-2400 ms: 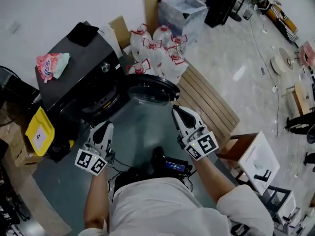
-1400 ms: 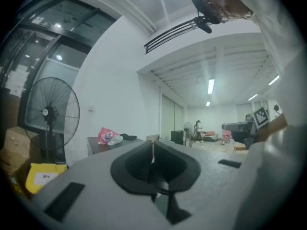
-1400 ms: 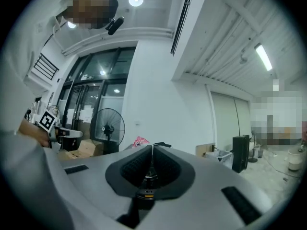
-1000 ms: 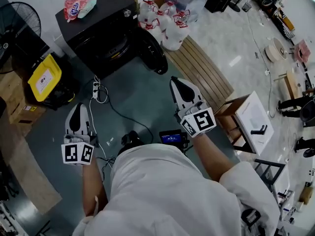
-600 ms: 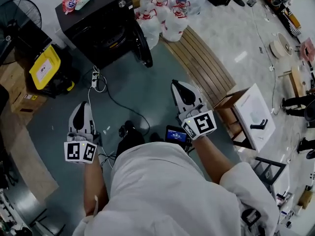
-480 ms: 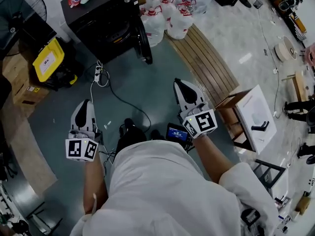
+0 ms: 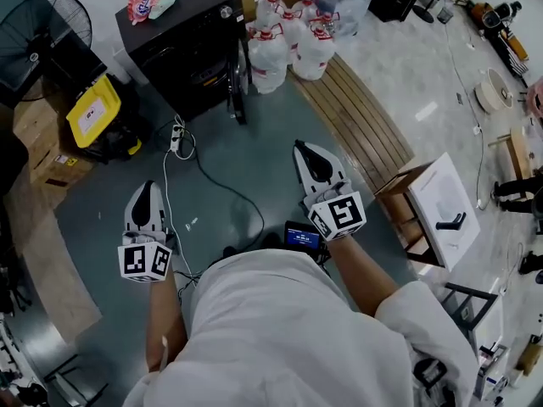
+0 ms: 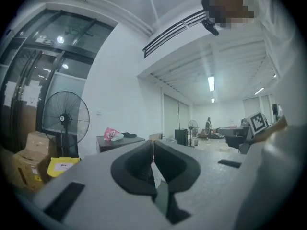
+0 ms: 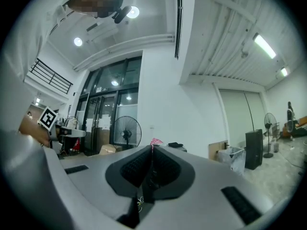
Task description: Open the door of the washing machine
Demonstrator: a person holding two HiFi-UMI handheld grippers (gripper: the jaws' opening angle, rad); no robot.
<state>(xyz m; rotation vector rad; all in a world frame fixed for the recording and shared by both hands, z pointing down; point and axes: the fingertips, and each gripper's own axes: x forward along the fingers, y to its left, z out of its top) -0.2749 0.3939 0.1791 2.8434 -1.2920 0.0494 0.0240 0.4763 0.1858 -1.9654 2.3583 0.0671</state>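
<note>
Washing machine door (image 7: 240, 85) open, left tool (image 7: 144, 191) and right tool (image 7: 303, 152) pressed together, empty

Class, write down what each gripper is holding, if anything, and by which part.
Nothing is held: the left gripper and the right gripper are both shut on nothing.

Washing machine (image 7: 180, 25): drum interior dark, contents indiscernible; door (image 7: 240, 86) stands edge-on, its glass face hidden. Pink packet (image 7: 146, 3) on the machine's top: print too small to read. Yellow container (image 7: 95, 113) left of the machine: label illegible. Standing fan (image 7: 42, 28) further left of the machine: cut by the picture's left edge. Left gripper view: left gripper (image 8: 152, 150) covers the machine's front, only its top showing; right gripper (image 9: 151, 150) likewise in its own view.
</note>
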